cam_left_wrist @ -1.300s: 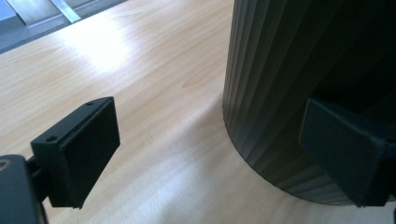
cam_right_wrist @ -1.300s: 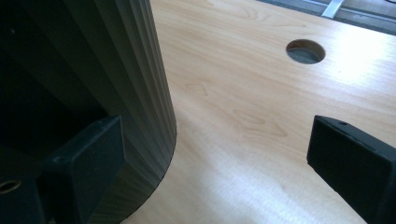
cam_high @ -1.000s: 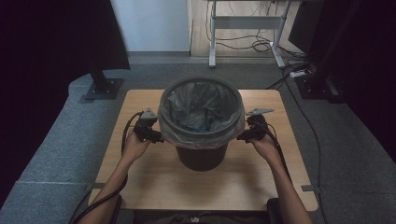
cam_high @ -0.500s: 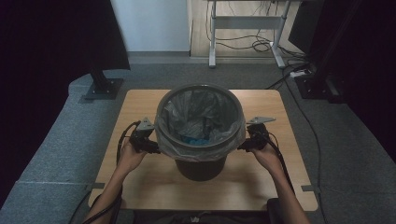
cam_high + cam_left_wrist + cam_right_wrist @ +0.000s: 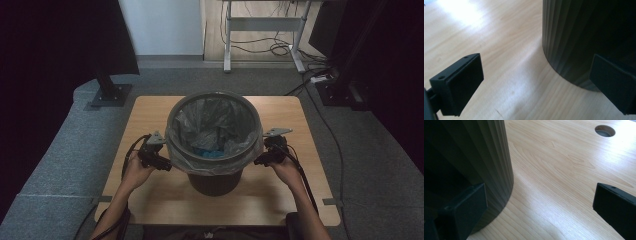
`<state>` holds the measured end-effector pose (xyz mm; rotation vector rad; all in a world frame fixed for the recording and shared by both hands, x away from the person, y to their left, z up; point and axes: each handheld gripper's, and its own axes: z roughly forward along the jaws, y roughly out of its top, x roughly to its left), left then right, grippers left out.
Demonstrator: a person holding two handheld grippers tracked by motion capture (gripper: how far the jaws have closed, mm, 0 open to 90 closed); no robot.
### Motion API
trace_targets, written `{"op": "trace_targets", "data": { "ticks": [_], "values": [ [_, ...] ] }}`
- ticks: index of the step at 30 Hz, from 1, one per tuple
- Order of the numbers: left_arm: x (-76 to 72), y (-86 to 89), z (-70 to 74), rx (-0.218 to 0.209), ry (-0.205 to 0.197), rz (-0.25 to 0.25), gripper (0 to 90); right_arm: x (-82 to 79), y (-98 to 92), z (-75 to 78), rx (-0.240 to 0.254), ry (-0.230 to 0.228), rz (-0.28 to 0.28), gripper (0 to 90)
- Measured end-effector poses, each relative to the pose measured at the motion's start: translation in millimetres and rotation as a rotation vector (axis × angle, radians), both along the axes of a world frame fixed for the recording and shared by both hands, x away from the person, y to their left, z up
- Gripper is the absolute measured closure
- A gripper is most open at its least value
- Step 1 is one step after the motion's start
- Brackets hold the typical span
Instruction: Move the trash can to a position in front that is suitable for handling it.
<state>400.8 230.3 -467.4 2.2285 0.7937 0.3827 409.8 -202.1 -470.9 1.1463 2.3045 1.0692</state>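
Two grippers flank a dark ribbed bin [image 5: 214, 177] that stands on the bench [image 5: 150, 200], one on each side of it. The left gripper [image 5: 159, 161] has its jaws spread wide with nothing between them; in the left gripper view one jaw sits over bare wood and the other overlaps the bin's lower wall [image 5: 574, 42], though whether it touches I cannot tell. The right gripper [image 5: 264, 158] is likewise wide open and empty, with the bin wall [image 5: 474, 157] close beside its inner jaw.

The likely trouble: if either gripper pushes sideways on the wall rather than closing on the rim, the bin could slide or tip away from it. A pinch on the thin plastic liner [image 5: 215, 162] folded over the rim could also tear it or drag it out of the bin instead of shifting the bin itself. Uneven pull from the two sides would skew it.

The bin stands upright, long axis vertical, mouth facing straight up between the grippers, with something blue [image 5: 207, 151] lying deep inside it beyond their tips.
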Motion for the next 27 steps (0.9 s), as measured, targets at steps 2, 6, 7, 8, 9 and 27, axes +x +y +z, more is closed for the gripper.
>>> {"op": "trace_targets", "data": {
  "ticks": [2,6,7,8,9,27],
  "values": [
    [-2.3,4.9,-2.6,-0.002,0.007,0.01,0.0,-4.1,-4.5,0.1,0.02,-0.008,-0.011,0.0],
    [-5.6,17.6,-6.6,-0.022,0.022,0.045,0.0,-9.1,-10.3,-1.3,0.028,-0.011,-0.025,0.0],
    [-6.1,20.8,-7.8,-0.032,0.03,0.055,0.0,-10.9,-12.6,-2.1,0.025,-0.011,-0.028,0.0],
    [-6.6,24.1,-9.2,-0.044,0.038,0.064,0.0,-12.7,-14.9,-3.2,0.021,-0.012,-0.032,0.0],
    [-7.2,27.6,-10.5,-0.052,0.047,0.069,0.0,-14.6,-17.0,-4.4,0.02,-0.005,-0.04,0.0],
    [-12.2,54.7,-56.3,-0.002,0.131,0.147,0.0,-40.7,-60.0,-49.8,-0.039,0.058,-0.143,0.0]
  ]
}}
